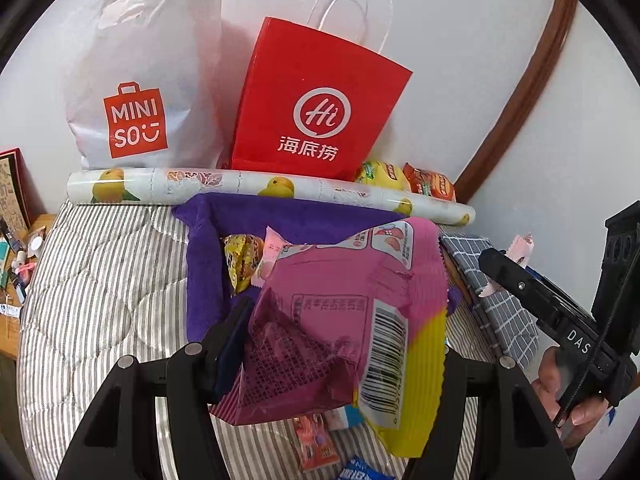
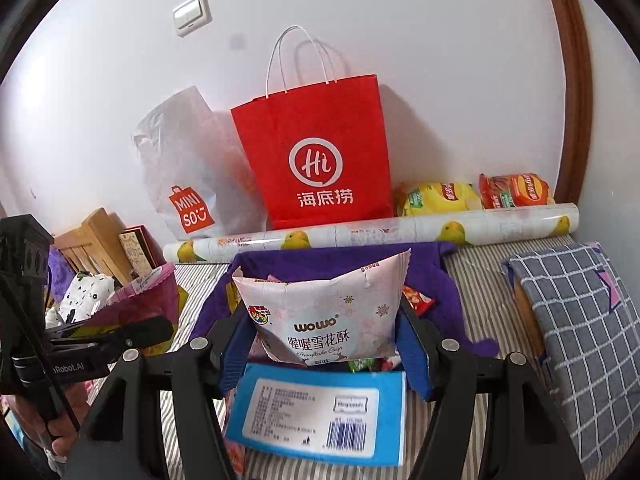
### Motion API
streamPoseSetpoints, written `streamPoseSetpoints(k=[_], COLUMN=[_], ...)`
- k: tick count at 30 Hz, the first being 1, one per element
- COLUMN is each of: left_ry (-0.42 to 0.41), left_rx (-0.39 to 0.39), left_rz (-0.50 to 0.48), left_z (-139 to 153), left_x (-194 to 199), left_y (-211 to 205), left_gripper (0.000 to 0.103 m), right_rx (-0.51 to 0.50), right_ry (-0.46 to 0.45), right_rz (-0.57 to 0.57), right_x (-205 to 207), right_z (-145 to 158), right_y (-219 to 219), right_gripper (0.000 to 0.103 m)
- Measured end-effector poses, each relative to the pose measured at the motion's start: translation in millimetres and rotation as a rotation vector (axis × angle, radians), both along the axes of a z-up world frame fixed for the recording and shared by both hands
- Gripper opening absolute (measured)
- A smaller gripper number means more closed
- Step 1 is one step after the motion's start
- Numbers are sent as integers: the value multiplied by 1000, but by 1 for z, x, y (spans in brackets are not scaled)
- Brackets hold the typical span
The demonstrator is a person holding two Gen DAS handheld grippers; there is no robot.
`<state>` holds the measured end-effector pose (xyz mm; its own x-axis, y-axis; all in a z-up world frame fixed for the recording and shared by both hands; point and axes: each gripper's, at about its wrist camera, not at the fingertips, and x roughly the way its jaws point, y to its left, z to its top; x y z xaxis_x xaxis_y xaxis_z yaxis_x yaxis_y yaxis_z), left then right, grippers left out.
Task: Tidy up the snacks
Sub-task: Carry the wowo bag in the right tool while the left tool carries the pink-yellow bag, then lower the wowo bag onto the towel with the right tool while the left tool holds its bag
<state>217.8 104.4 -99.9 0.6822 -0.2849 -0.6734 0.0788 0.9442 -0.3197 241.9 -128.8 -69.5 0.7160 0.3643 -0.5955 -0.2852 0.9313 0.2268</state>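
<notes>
Left tongs (image 1: 340, 344) of mine gripped a pink-and-yellow snack bag (image 1: 344, 320), right tongs (image 2: 326, 344) clamped a pale WOWO snowflake-crisp packet (image 2: 324, 312), both over the purple towel (image 2: 432, 276).

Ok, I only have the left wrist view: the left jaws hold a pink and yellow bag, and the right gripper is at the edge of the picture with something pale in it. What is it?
Observer: The right gripper is shut on a pale pink WOWO snack packet, with the printed front facing its camera.
Operator: Anything underneath it?
Observer: A blue-edged pack with a white barcode label lies on the striped bedding right below the jaws.
Operator: And the wall behind the bags?
Observer: A light switch is on the wall, above and to the left of the red paper bag.
</notes>
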Motion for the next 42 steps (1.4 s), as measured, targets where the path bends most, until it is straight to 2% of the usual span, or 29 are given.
streamPoseSetpoints(k=[15, 22, 26, 33, 42], left_ry=[35, 49, 61, 67, 63], left_rx=[9, 44, 23, 9, 24], left_rz=[71, 99, 105, 96, 105], left_z=[-16, -33, -41, -48, -47], left_x=[46, 59, 66, 72, 74], left_y=[16, 16, 17, 10, 8], left_gripper=[61, 61, 61, 61, 61], right_rx=[42, -11, -30, -77, -81], right_ry=[45, 117, 159, 180, 207], right_rz=[55, 58, 65, 84, 66], right_x=[63, 90, 94, 98, 102], right_z=[-20, -58, -74, -90, -91], right_y=[32, 46, 50, 56, 49], right_gripper=[64, 64, 64, 66, 67])
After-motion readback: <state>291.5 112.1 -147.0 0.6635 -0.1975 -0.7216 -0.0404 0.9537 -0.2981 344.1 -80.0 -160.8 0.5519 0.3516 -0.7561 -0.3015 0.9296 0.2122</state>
